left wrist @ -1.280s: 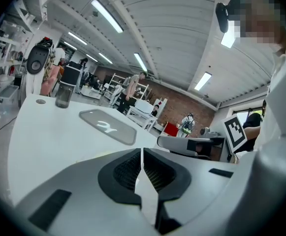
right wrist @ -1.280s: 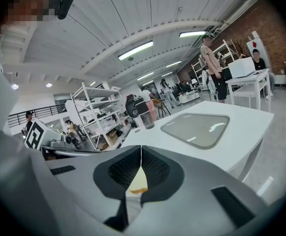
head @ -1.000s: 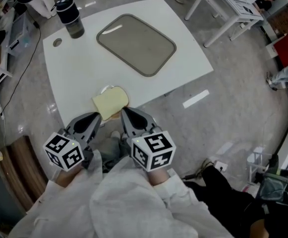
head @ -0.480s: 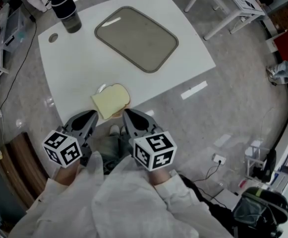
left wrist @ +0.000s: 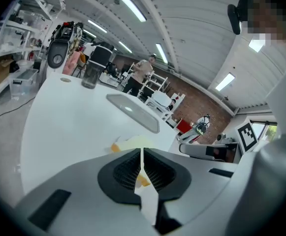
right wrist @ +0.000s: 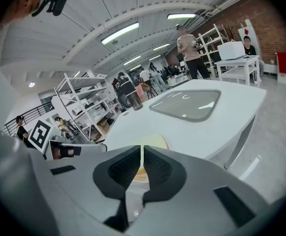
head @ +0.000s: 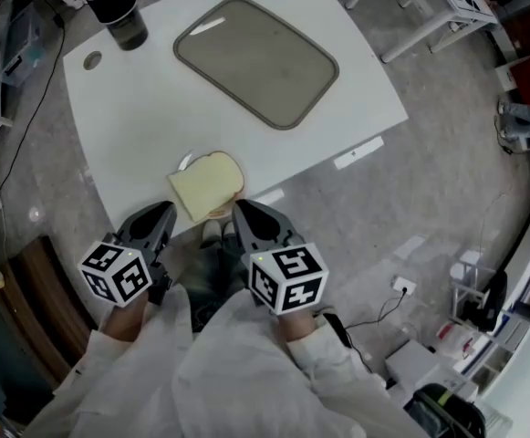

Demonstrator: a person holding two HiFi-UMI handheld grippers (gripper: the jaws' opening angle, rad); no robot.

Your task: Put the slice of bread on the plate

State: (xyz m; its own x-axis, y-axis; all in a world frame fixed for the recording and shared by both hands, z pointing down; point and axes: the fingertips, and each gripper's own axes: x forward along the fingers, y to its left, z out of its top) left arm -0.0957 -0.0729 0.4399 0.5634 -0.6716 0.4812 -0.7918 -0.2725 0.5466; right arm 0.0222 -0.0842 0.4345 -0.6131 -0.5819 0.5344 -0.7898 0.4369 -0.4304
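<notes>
A pale slice of bread [head: 206, 185] with a brown crust lies flat at the near edge of the white table [head: 137, 108]. Farther back on the table sits the grey, rounded rectangular plate [head: 255, 60], with nothing on it. My left gripper [head: 162, 215] and right gripper [head: 244, 213] hover side by side just short of the table edge, one on each side of the bread's near end. Both are shut and hold nothing. The left gripper view shows the bread [left wrist: 133, 142] just beyond the shut left gripper [left wrist: 142, 156]. In the right gripper view the bread [right wrist: 155, 141] lies past the shut right gripper [right wrist: 142, 154].
A dark tumbler [head: 116, 9] stands at the table's far left corner, beside a small round hole [head: 92, 60]. Another white table [head: 429, 7] stands to the far right. People and shelves show in the background of both gripper views.
The head view has shifted a little. Both grippers stay shut in front of the bread, which lies where it was on the table.
</notes>
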